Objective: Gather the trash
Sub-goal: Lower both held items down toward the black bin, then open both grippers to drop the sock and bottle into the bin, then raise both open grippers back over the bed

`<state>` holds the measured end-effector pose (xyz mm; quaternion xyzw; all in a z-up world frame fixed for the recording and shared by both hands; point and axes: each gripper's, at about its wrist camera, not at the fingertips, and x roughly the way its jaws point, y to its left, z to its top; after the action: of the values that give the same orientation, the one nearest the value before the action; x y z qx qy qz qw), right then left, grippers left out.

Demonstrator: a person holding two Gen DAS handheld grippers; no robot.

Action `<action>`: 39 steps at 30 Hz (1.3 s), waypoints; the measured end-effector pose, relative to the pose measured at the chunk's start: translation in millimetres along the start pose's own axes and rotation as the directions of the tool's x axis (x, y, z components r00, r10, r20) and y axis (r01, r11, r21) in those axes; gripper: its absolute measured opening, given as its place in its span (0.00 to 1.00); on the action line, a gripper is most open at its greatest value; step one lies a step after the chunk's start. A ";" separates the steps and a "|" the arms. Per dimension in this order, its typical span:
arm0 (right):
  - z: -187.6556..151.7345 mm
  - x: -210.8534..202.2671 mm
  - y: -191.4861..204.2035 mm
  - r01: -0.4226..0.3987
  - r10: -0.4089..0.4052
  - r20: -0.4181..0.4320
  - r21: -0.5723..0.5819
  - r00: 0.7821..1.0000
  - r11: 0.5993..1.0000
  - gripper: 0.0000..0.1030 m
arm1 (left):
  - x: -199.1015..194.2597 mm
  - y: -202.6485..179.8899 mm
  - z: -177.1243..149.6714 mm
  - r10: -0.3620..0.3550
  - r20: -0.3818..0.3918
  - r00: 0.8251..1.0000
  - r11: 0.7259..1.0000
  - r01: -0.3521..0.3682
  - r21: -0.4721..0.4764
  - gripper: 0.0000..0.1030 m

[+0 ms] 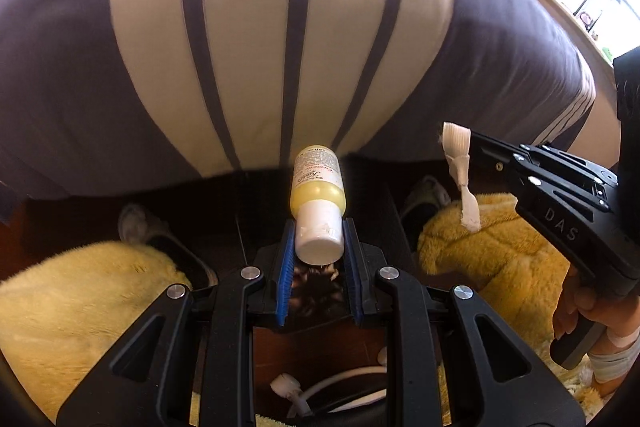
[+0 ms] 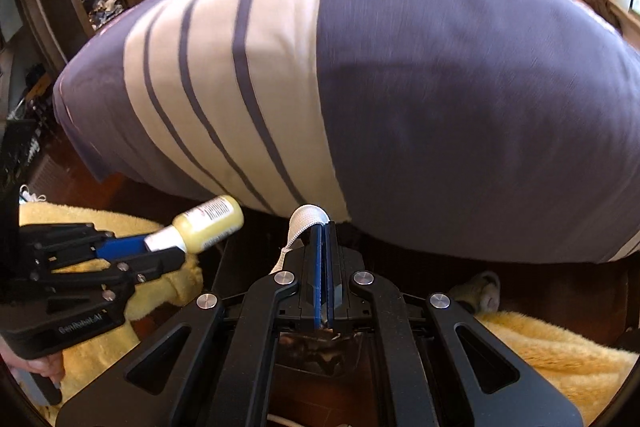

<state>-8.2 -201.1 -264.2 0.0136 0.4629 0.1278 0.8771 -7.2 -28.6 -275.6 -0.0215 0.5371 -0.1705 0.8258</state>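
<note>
My left gripper (image 1: pixel 319 245) is shut on the white cap of a small bottle (image 1: pixel 318 187) of yellow liquid, which points away from me toward the bed's edge. From the right wrist view the same bottle (image 2: pixel 210 221) and left gripper (image 2: pixel 166 247) show at the lower left. My right gripper (image 2: pixel 323 227) is shut on a white strip of gauze-like fabric (image 2: pixel 304 217) that loops over the left finger's tip and hangs down. In the left wrist view the strip (image 1: pixel 460 163) dangles from the right gripper (image 1: pixel 464 141).
A bed with a purple and cream striped cover (image 1: pixel 280 47) fills the upper half of both views. Fluffy yellow rugs (image 1: pixel 80 307) (image 2: pixel 552 347) lie on the dark wood floor below. Slippers (image 1: pixel 140 227) sit by the bed. A white cable (image 1: pixel 320 383) lies on the floor.
</note>
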 end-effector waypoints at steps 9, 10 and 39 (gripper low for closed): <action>-22.9 50.8 -5.0 -0.028 0.033 -0.138 0.043 0.990 0.999 0.03 | 59.0 6.3 -15.4 -0.032 -0.155 0.987 0.999 0.031 -0.013 0.21; -24.3 55.1 -6.2 -0.024 0.031 -0.152 0.048 0.988 0.999 0.03 | 64.8 7.3 -16.4 -0.029 -0.171 0.985 1.000 0.026 -0.014 0.21; 34.1 -37.3 -28.1 0.081 -0.090 0.086 0.100 0.992 0.992 0.92 | -31.8 8.5 29.5 0.075 0.087 0.993 0.997 -0.076 0.000 0.86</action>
<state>5.5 -233.9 -218.6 0.0416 0.4284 0.0669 0.9001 9.8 -15.4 -237.0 -0.0072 0.5007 -0.1389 0.8544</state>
